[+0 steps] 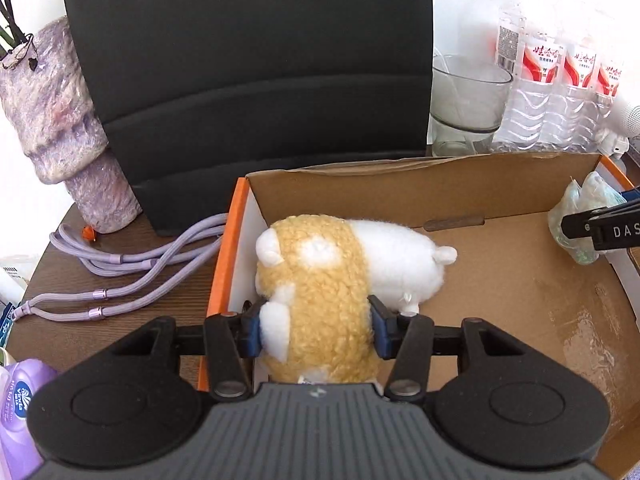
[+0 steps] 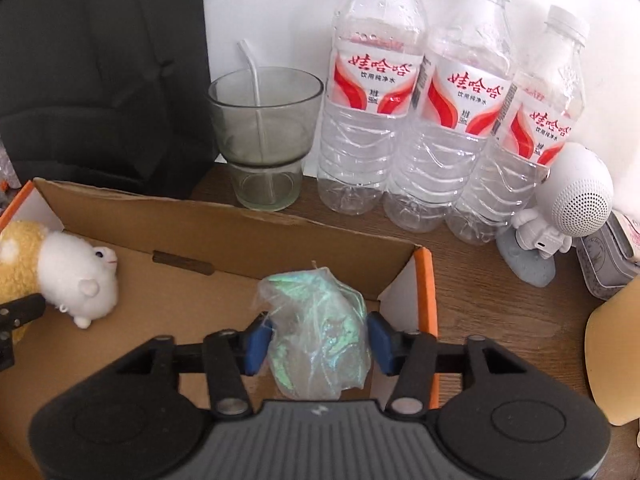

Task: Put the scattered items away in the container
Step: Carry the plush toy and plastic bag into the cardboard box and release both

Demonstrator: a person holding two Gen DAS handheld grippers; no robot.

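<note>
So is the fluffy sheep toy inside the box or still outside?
Inside. The sheep plush lies on its side on the floor of the cardboard box, between the left gripper's jaws.

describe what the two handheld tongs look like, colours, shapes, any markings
Both match: the left tongs and right tongs have blue pads on black linkage arms with silver pivot pins, two round black housings, and a ribbed grey body with a small logo. White letters "DAS" show on the right tongs' side.
</note>
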